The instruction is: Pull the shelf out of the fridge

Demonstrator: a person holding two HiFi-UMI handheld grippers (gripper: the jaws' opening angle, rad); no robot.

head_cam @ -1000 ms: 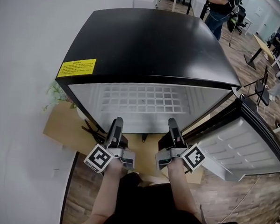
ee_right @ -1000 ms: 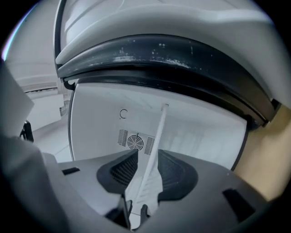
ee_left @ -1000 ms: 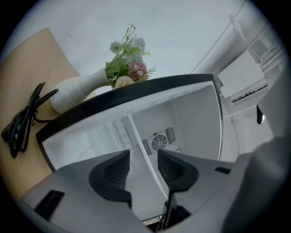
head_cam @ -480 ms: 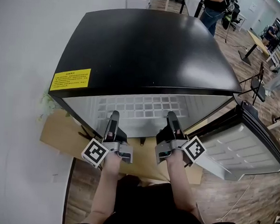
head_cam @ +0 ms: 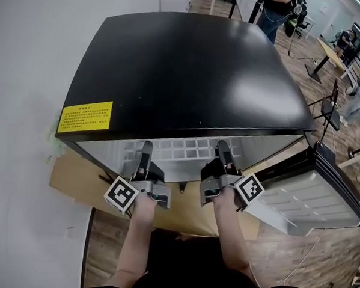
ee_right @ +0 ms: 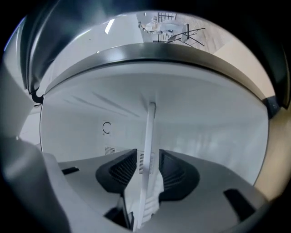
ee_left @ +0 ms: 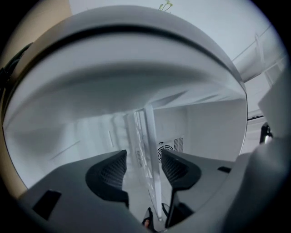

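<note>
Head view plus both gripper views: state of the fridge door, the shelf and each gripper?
Fridge door: open, swung out to the right.
Shelf: inside the fridge, not pulled out.
Left gripper: open, jaws have just been opening; shelf's front edge between them, pads off it.
Right gripper: open, jaws have just been opening; shelf edge between them, pads look clear of it.

The fridge (head_cam: 189, 80) stands with the wall (head_cam: 28, 54) on its left and its door (head_cam: 309, 195) swung out to the right. The shelf (head_cam: 189, 148) lies inside. The left gripper (head_cam: 146, 147) and right gripper (head_cam: 223, 146) reach in side by side; the shelf's front edge runs between each pair of just-opened jaws, seemingly touching neither.
</note>
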